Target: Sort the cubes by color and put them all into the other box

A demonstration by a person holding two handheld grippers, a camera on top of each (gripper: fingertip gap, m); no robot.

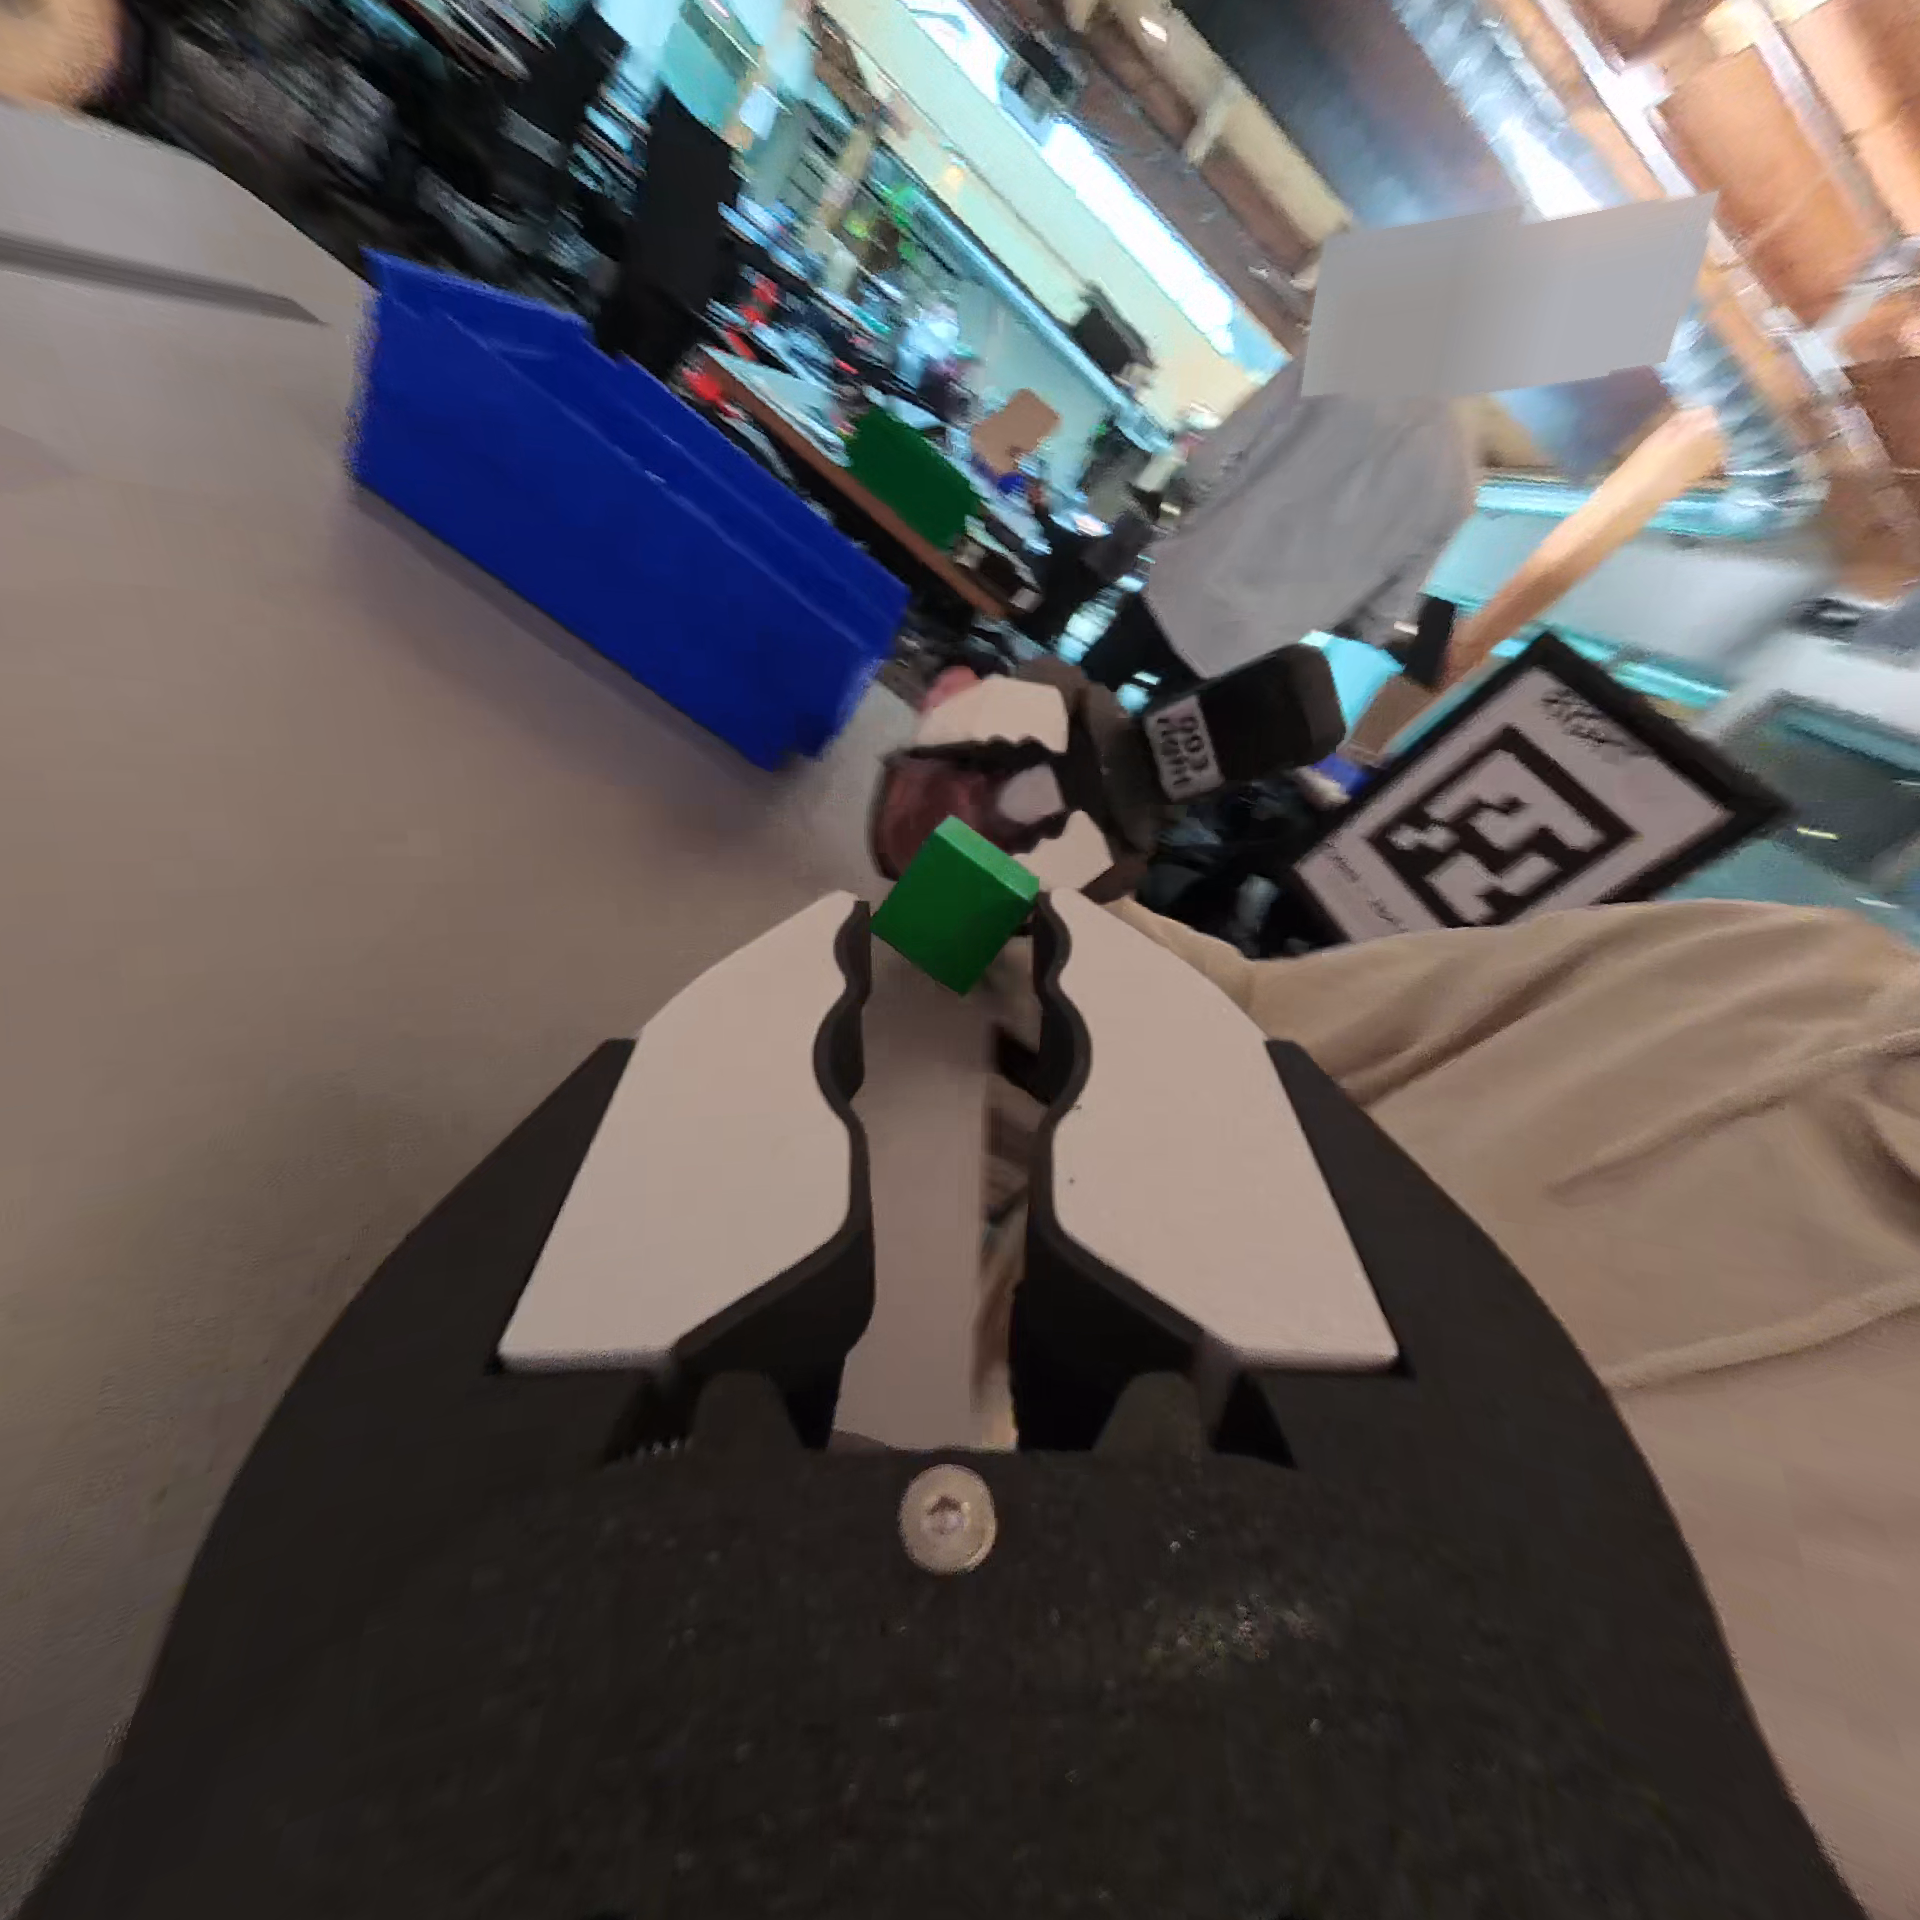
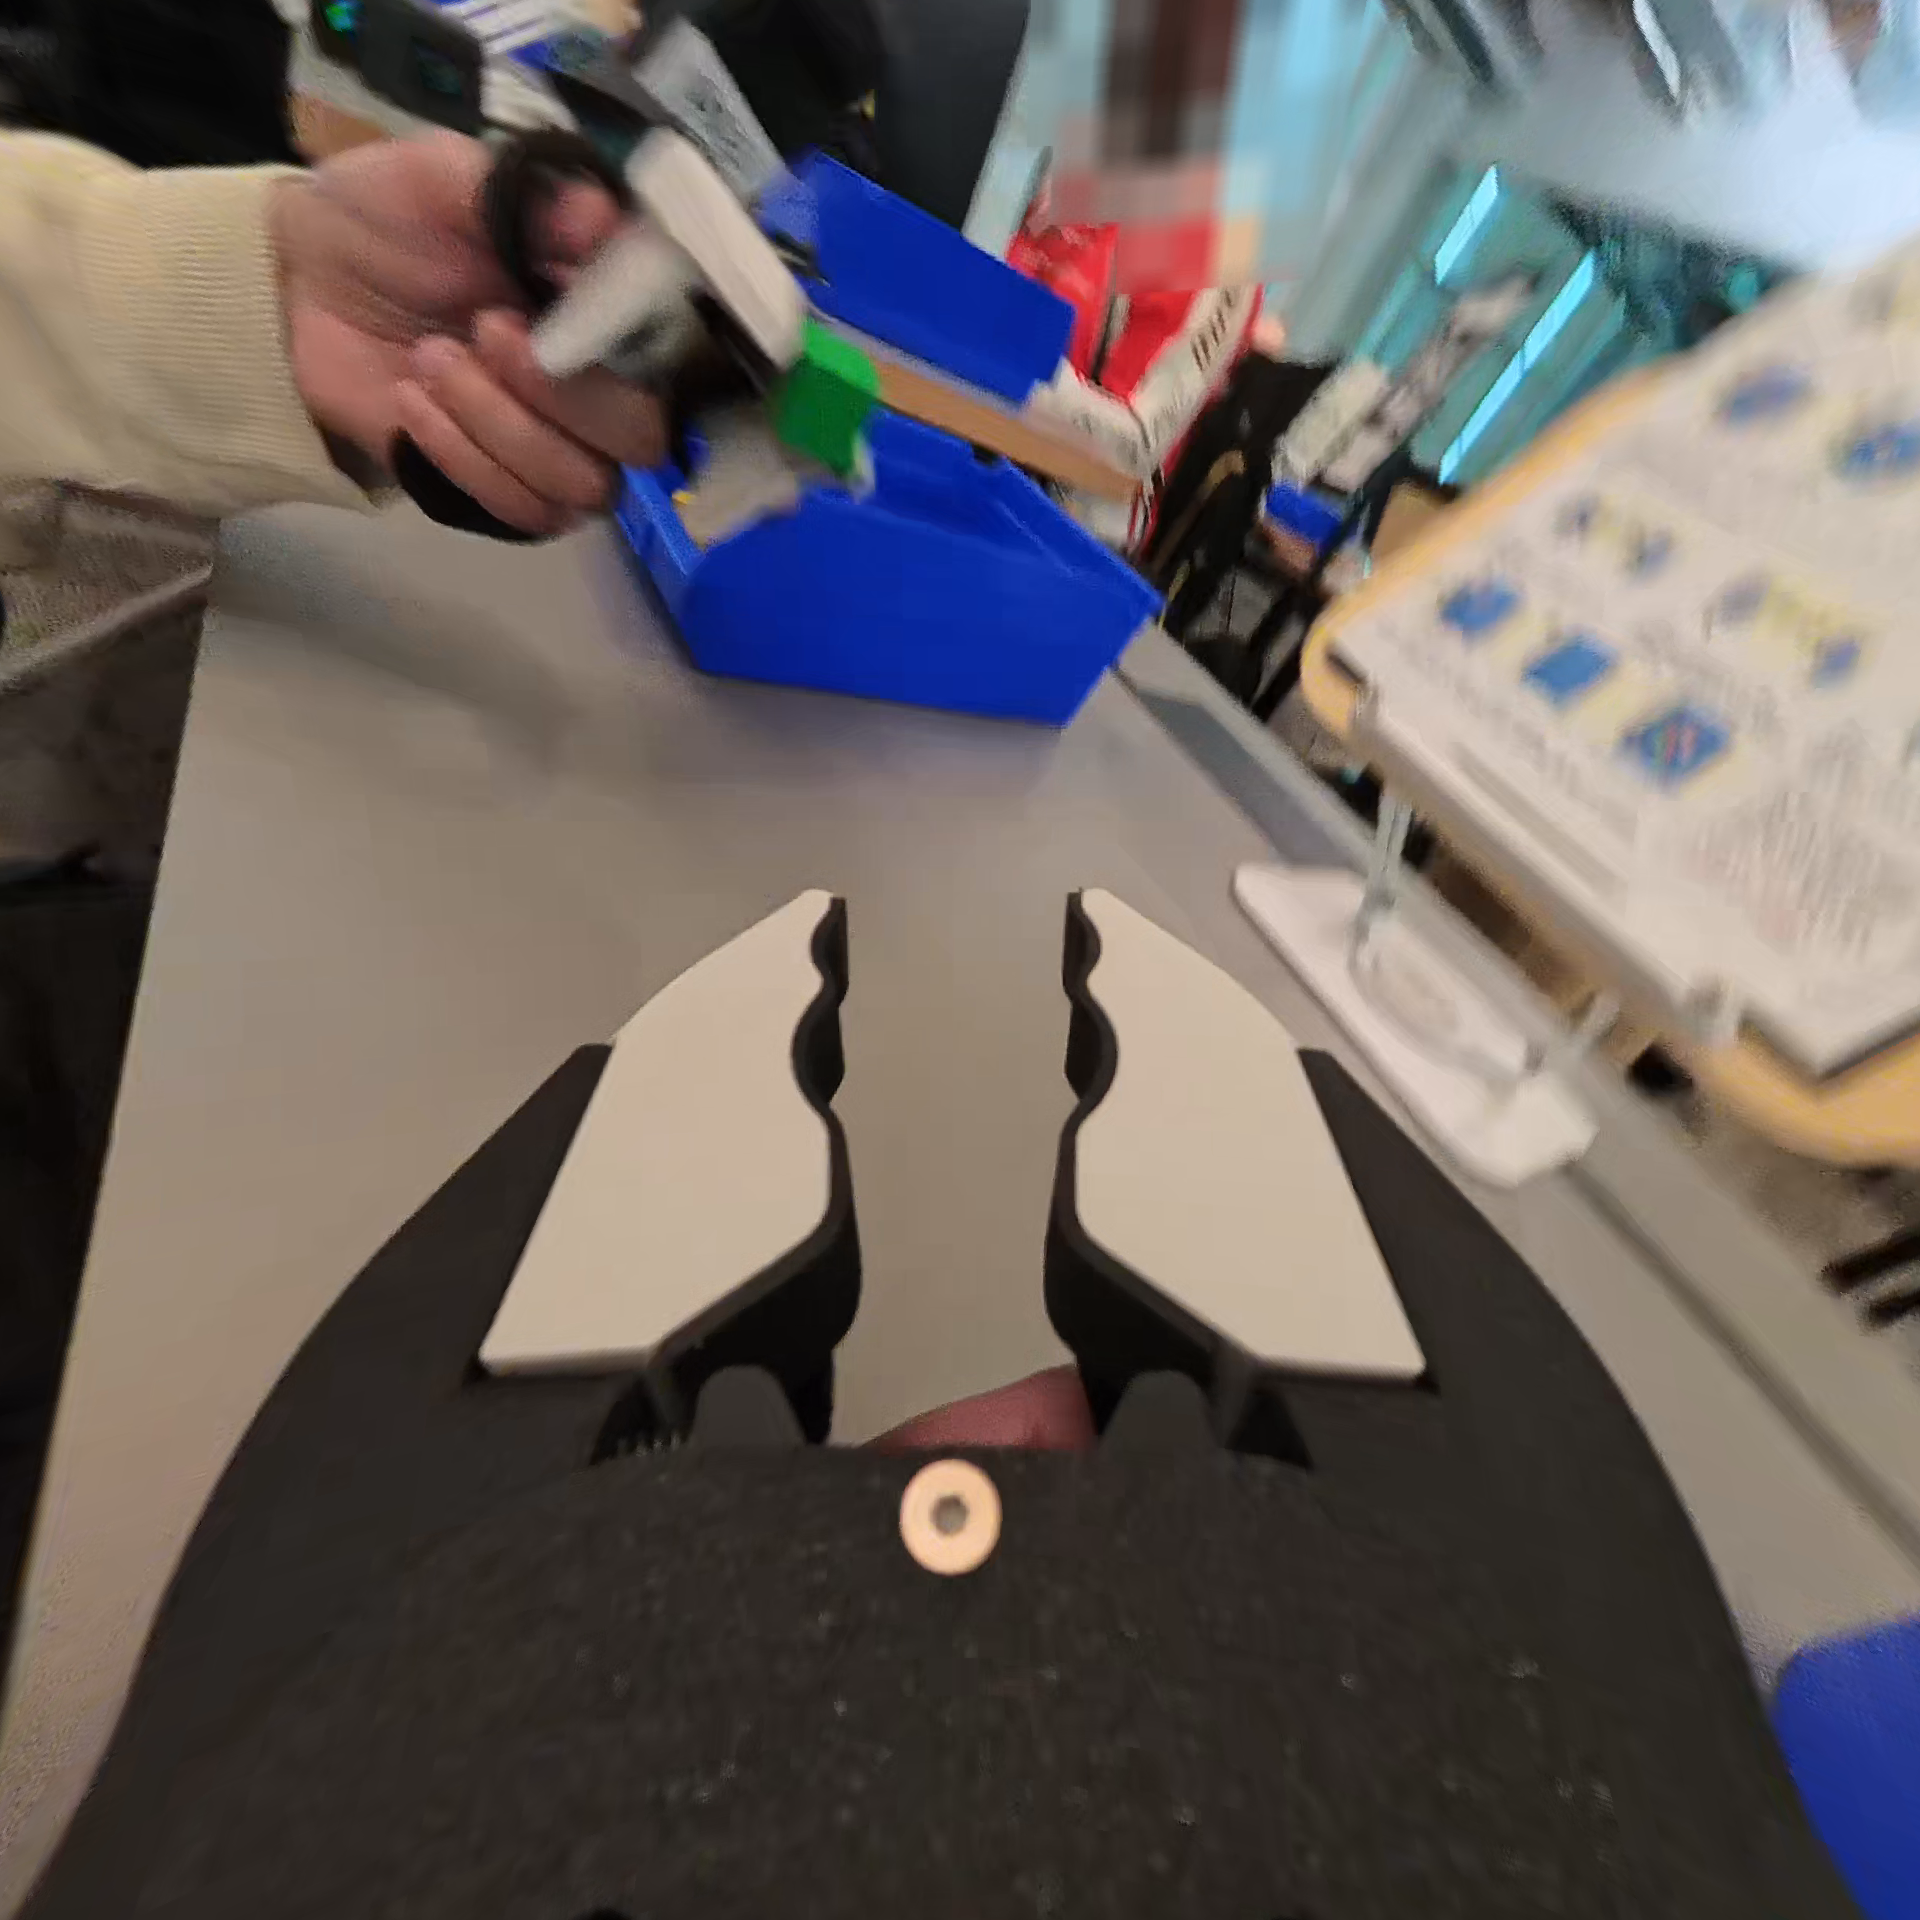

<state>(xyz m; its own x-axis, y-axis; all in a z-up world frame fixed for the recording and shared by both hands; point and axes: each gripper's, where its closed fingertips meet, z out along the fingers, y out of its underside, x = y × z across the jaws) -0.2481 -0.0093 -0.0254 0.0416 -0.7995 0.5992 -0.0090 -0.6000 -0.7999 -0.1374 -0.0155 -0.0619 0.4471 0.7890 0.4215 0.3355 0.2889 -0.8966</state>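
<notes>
Nearest the lens: left gripper (image 1: 951,920), white fingers with black wavy pads, pinching a green cube (image 1: 954,914) at the very tips; the cube sits tilted, one corner up, clear of the grey worktop (image 1: 260,831).
Right gripper (image 2: 954,914): fingers spread, nothing between them, held above bare worktop; it also shows small and blurred beyond the cube in the left wrist view.
Blue box (image 2: 904,613): open plastic bin on the worktop; in the right wrist view the held cube hangs above its near end. Contents blurred, not readable.
Second blue box (image 2: 925,281): behind the first, farther back.
Hand (image 2: 447,332) with cream sleeve: holds the left gripper's handle.
Printed sheet on a clear stand (image 2: 1662,665): right of the worktop, well apart from the boxes.
</notes>
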